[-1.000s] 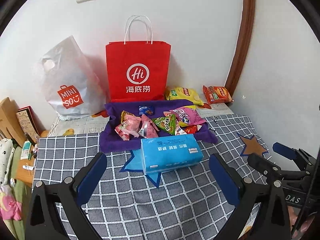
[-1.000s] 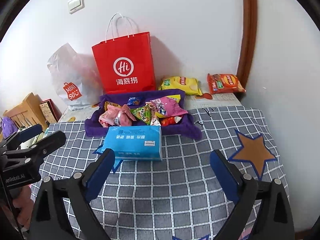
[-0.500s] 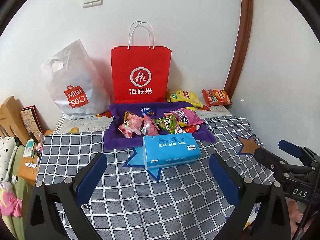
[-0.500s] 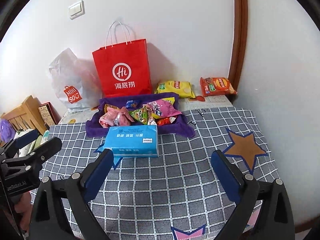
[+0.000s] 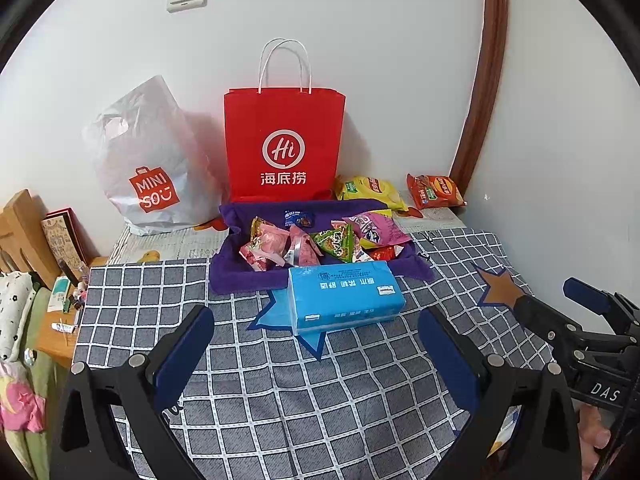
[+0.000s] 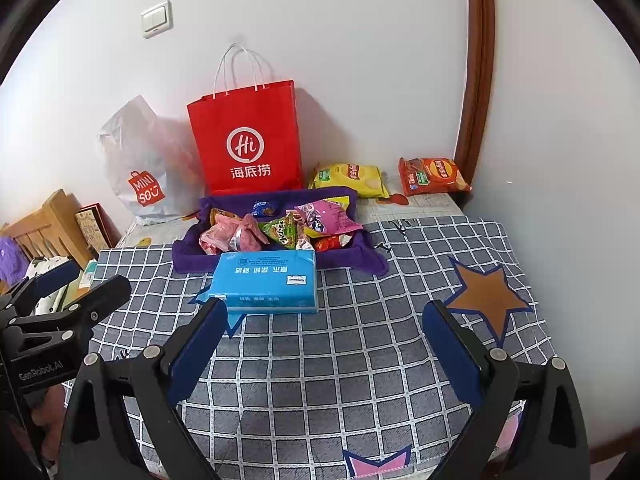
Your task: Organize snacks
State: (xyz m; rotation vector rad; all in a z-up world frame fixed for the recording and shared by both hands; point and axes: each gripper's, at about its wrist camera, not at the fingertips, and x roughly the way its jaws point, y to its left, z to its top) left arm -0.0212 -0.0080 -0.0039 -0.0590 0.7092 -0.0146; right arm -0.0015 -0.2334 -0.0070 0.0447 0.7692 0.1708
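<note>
it looked like a home bedroom: a grey checked star-patterned cloth (image 5: 320,380) covered the surface, a red paper shopping bag (image 5: 284,144) leaned on the white wall, a wooden headboard (image 6: 48,224) stood nearby.

tray (image 5: 256,280) on counter (image 5: 280,380) | snack packets (image 5: 320,240) in tray | tissue pack (image 5: 344,298) just before tray | paper bag (image 5: 284,140) behind tray | plastic bag (image 5: 148,160) behind-left of tray | two chip bags (image 5: 370,190) behind-right of tray

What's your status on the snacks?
Left gripper, right gripper open, empty. Snacks piled on purple cloth. Tissue pack sits in front.
</note>
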